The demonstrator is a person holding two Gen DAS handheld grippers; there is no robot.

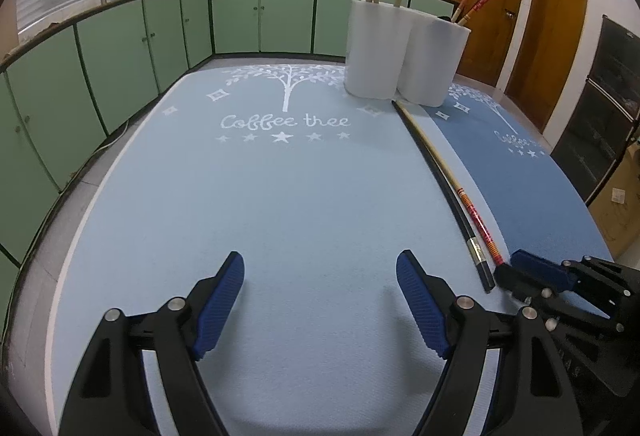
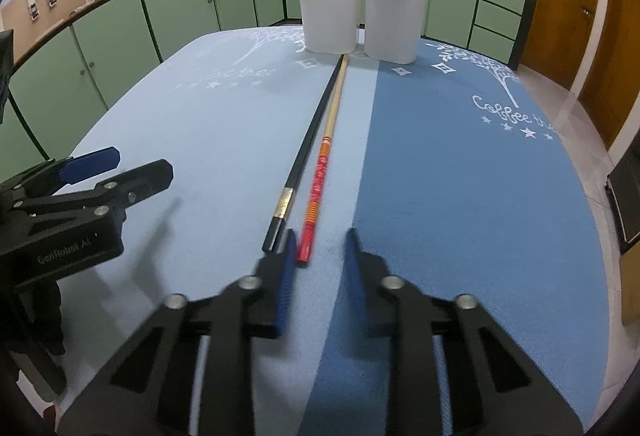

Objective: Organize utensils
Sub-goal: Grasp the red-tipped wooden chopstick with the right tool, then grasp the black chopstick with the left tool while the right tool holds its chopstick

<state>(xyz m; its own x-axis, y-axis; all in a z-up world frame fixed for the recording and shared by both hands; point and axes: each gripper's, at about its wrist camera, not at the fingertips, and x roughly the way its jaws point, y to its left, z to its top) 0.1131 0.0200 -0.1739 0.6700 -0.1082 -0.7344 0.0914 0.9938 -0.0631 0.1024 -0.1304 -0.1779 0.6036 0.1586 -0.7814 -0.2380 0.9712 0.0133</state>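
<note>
Two long chopsticks lie side by side on the light blue mat: a black chopstick (image 2: 308, 143) (image 1: 448, 187) and a wooden chopstick with a red handle (image 2: 320, 179) (image 1: 476, 215). Their tips reach two white cups (image 2: 326, 5) (image 2: 398, 9) (image 1: 376, 47) (image 1: 434, 61) that hold several more chopsticks. My right gripper (image 2: 320, 240) is open, its fingers just behind the near ends of both chopsticks, the red end close to the left finger; it also shows in the left wrist view (image 1: 516, 268). My left gripper (image 1: 320, 268) is open and empty over the light blue mat, left of the chopsticks.
The table carries a light blue mat (image 1: 260, 195) and a darker blue mat (image 2: 460, 175) with "Coffee tree" prints. Green cabinets (image 1: 120, 47) and a counter with sink and pots surround the table. Wooden doors (image 1: 560, 35) stand at the right.
</note>
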